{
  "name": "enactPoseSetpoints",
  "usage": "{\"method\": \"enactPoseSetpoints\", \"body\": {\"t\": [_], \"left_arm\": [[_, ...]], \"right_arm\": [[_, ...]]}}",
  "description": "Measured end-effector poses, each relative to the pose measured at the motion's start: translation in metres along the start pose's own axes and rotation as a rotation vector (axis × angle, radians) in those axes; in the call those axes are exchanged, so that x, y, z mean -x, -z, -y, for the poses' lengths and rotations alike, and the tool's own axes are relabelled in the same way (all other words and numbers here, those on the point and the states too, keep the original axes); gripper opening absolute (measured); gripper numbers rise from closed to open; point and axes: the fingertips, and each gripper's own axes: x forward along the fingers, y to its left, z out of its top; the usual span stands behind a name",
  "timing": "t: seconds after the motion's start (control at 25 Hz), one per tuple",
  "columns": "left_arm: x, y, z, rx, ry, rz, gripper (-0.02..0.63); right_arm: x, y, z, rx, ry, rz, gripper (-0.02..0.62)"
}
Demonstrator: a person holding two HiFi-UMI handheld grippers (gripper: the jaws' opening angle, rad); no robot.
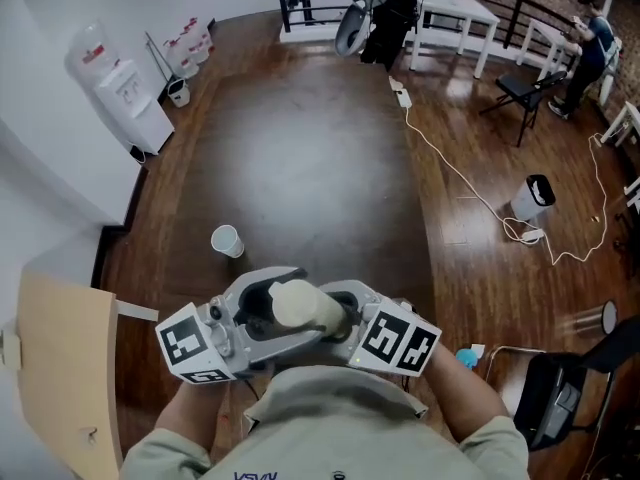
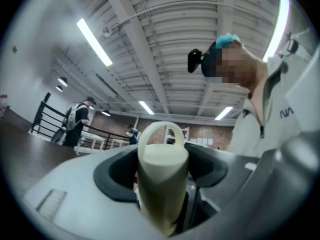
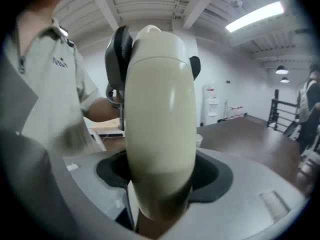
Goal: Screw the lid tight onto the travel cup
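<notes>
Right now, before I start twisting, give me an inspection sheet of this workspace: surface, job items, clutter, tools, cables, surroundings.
Surface: wooden floor; the work is held in the air, with no table under it.
Job's things: cream travel cup with its lid on one end; cannot tell how tight it is.
Clutter: paper cup on the floor; white bin further right.
Grippers: left tool closed on the lid; right tool closed on the cup's body.
Cables: white cable runs across the floor from a power strip.
Surroundings: water dispenser, black railing, folding chair, people at the far end.
</notes>
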Motion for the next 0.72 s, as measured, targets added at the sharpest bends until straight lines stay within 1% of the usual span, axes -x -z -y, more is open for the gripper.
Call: {"method": "enactPoseSetpoints", "body": {"t": [0.08, 0.16, 0.24, 0.36, 0.44, 0.56, 0.64, 0.72], "left_arm": [[-0.006, -0.003, 0.012, 0.013, 0.117, -0.017, 0.305], [-0.011, -0.004, 0.021, 0.041, 0.221, -0.026, 0.305], [-0.014, -0.007, 0.029, 0.075, 0.306, -0.03, 0.304], [-0.016, -0.01, 0.041, 0.148, 0.428, -0.034, 0.304], [-0.012, -0.004, 0.046, 0.197, 0.514, -0.046, 0.304], [-0.015, -0.004, 0.055, 0.221, 0.631, -0.044, 0.304], [-0.016, -0.001, 0.059, 0.253, 0.682, -0.055, 0.304], [-0.017, 0.004, 0.057, 0.265, 0.697, -0.054, 0.303]], "right_arm": [[0.005, -0.001, -0.018, -0.018, -0.154, 0.01, 0.304], [0.01, -0.002, -0.032, -0.03, -0.281, 0.012, 0.304], [0.013, -0.003, -0.043, -0.037, -0.373, 0.024, 0.302], [0.02, -0.007, -0.058, -0.053, -0.491, 0.054, 0.302], [0.024, -0.007, -0.068, -0.063, -0.564, 0.056, 0.302], [0.028, -0.001, -0.083, -0.067, -0.661, 0.043, 0.302], [0.027, 0.003, -0.089, -0.067, -0.689, 0.039, 0.302], [0.025, 0.006, -0.088, -0.071, -0.684, 0.047, 0.302]]}}
